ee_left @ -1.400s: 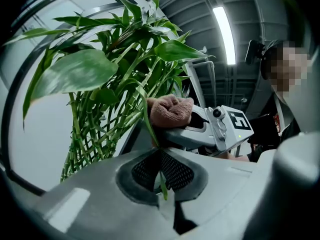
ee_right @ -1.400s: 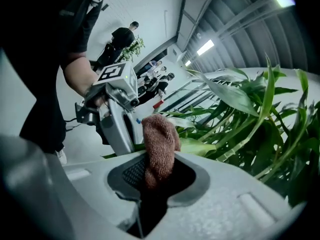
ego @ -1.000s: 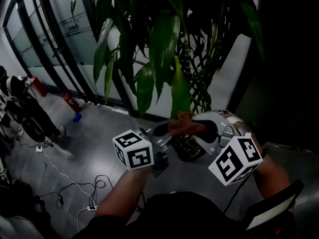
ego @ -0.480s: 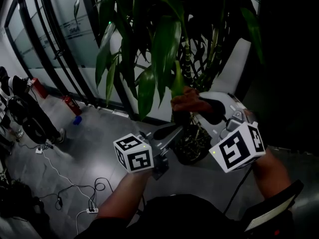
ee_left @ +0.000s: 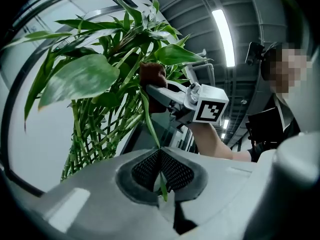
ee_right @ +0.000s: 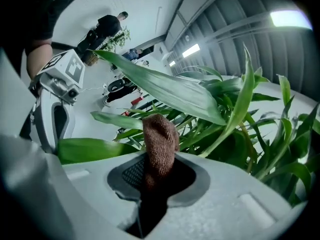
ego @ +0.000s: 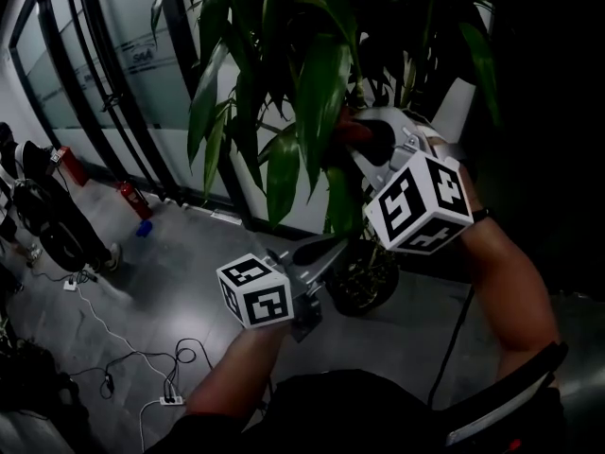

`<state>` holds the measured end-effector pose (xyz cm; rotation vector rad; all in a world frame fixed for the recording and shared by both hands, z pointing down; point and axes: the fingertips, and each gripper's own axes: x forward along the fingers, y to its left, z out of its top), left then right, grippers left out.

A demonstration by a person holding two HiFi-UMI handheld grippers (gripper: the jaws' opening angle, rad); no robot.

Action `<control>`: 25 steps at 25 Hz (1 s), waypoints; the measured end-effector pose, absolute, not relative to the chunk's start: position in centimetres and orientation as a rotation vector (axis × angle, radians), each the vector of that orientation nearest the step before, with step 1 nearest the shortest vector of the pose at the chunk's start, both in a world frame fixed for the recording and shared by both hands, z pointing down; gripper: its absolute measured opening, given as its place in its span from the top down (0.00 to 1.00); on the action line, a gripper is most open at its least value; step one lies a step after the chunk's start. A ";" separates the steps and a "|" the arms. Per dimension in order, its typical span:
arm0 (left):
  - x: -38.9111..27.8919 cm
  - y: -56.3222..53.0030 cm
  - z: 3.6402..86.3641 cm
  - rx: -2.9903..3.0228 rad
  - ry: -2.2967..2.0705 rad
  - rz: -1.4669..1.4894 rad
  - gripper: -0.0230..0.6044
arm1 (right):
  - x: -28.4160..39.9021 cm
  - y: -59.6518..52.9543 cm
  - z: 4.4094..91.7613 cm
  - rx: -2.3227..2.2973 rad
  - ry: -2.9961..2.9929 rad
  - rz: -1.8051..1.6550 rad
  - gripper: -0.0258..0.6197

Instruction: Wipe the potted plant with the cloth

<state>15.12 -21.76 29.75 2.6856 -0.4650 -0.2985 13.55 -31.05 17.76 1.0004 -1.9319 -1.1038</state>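
Right gripper [ee_right: 158, 176], raised at upper right of centre in the head view, was clamped on the brown cloth [ee_right: 160, 141]; the cloth's free end stood up out of the jaws, in among the upper leaves of the potted plant [ego: 284, 74]. Left gripper [ee_left: 160, 178], lower and near frame centre, was pinched shut on the tip of one narrow leaf [ee_left: 148, 116] that ran down from the foliage into its jaws. The dark pot [ego: 364, 277] sat on the grey floor below both grippers.
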 end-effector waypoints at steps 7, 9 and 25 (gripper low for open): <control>15.1 -21.7 29.8 2.687 -0.459 -0.289 0.93 | 13.2 -28.6 20.4 0.938 -1.862 -1.185 0.86; 15.1 -21.7 29.8 2.686 -0.459 -0.287 0.93 | 13.2 -27.8 21.2 0.920 -1.850 -1.185 0.86; 14.9 -21.7 29.8 2.691 -0.474 -0.268 0.93 | 13.0 -21.4 28.0 0.656 -2.091 -0.850 0.86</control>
